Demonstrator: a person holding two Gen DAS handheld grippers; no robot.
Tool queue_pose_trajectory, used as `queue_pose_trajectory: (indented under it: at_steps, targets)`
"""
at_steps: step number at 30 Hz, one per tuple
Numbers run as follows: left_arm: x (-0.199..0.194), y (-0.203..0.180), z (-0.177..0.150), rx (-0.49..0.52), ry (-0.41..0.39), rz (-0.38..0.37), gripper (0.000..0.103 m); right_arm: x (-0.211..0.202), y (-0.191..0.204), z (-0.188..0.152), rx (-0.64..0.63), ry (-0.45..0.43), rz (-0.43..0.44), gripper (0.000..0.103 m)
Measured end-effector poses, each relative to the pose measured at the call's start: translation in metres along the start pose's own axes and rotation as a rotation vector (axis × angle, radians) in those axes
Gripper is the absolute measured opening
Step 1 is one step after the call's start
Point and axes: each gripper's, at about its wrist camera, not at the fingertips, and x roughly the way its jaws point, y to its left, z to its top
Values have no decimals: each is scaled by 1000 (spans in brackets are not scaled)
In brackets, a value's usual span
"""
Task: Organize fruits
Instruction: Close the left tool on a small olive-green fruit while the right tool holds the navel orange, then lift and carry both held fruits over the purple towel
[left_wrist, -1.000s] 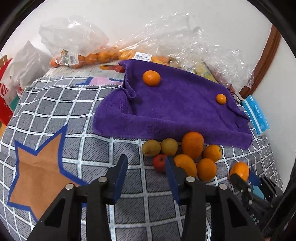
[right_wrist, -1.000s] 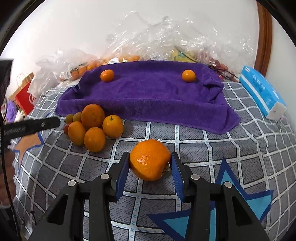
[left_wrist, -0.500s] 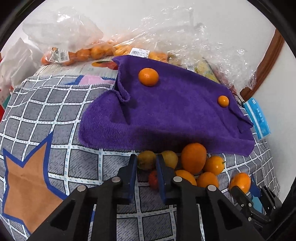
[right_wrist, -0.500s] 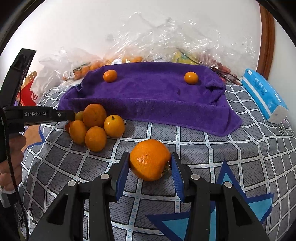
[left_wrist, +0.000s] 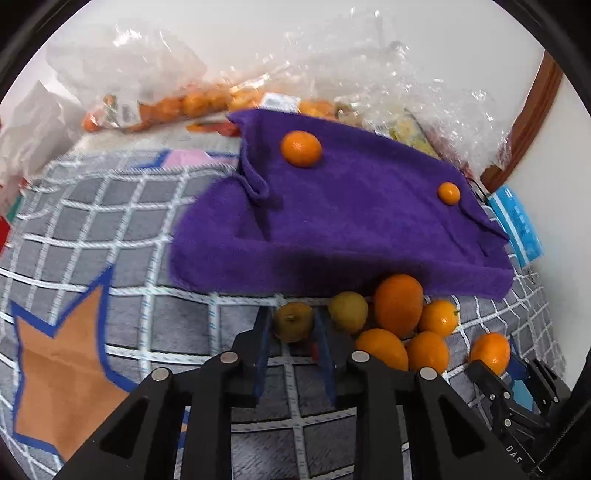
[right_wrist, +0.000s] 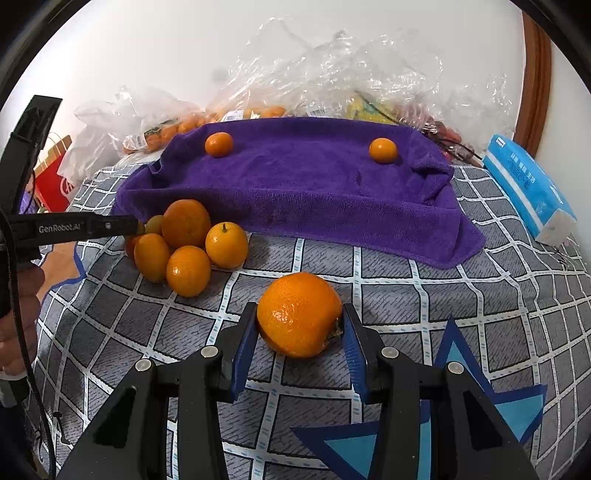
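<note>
- Two grippers are each clamped on a fruit: the left gripper (left_wrist: 293, 328) on a small yellow-green round fruit (left_wrist: 293, 320), the right gripper (right_wrist: 300, 334) on a large round orange (right_wrist: 299, 314).
- Both fruits sit on the grey checked bedspread (right_wrist: 406, 295), by the near edge of the purple terry towel (right_wrist: 314, 177).
- Beside the left gripper lies a pile of oranges (right_wrist: 186, 243).
- Two small oranges (right_wrist: 219, 144) rest near the towel's far corners.

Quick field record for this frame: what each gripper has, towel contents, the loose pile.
left gripper: shut on yellow-green fruit, at the pile's left end
right gripper: shut on large orange, low over the checked cloth
purple towel: two small oranges on it, far left and far right
pile: orange and yellow fruits touching, just in front of the towel
behind towel: clear bags of fruit
</note>
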Motion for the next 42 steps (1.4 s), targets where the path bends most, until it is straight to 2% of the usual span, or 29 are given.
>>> queue_pose_trajectory:
  at_steps: [11, 20, 27, 36, 42]
  targets:
    - [-9, 5, -4, -17, -11, -7, 23, 0, -1, 0, 6, -3, -2, 44]
    - [-31, 9, -10, -38, -48, -11, 23, -7, -2, -2, 34, -27, -39, 43]
    - [-47, 7, -20, -39, -65, -26, 23, -18, -3, -8, 80, -23, -28, 43]
    - [-58, 4, -33, -37, -75, -20, 23, -44, -7, -5, 98, -74, -32, 43]
    - [-74, 0, -32, -27, -113, -7, 23, -60, -16, 11, 123, -117, -25, 43]
